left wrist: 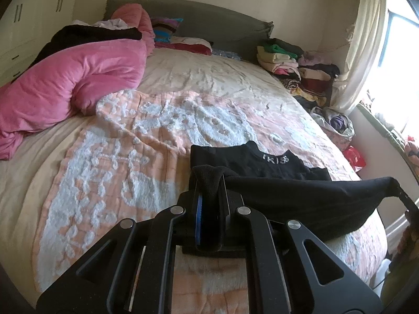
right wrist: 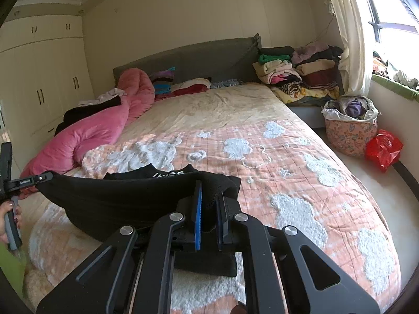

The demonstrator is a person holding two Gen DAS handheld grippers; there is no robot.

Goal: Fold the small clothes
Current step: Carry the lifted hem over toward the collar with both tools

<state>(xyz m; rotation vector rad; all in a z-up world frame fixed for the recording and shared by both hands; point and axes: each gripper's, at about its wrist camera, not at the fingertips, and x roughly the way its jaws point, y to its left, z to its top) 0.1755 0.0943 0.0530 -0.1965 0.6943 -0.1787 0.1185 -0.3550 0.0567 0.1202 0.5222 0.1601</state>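
**Black garment held taut between my two grippers above the bed**

Left wrist view: my left gripper (left wrist: 209, 196) is clamped on one corner of the black garment (left wrist: 301, 204), the cloth bunched between its pads and rising in a fold above them. From there the fabric stretches to the right, to where my right gripper (left wrist: 400, 191) pinches the other corner at the picture's edge. The near part of the garment hangs lifted between the two grips; its far part, with white lettering (left wrist: 275, 158), lies flat on the peach-and-white quilt (left wrist: 125, 157) that covers the bed (left wrist: 209, 73). A pink duvet (left wrist: 65, 83) is heaped on the left side of the bed, and a pile of folded clothes (left wrist: 296, 70) sits at the far right, beside the grey headboard (left wrist: 209, 18).

Right wrist view: my right gripper (right wrist: 209, 198) is closed on its corner of the black garment (right wrist: 117, 204), cloth squeezed between the blue pads. The fabric runs left to my left gripper (right wrist: 39, 178), with my left hand (right wrist: 9, 219) below it on the handle. The lettered part rests on the quilt (right wrist: 301, 183) just behind the lifted edge. A floral basket (right wrist: 351, 130) full of clothes and a red bag (right wrist: 383, 149) stand on the floor to the right of the bed.
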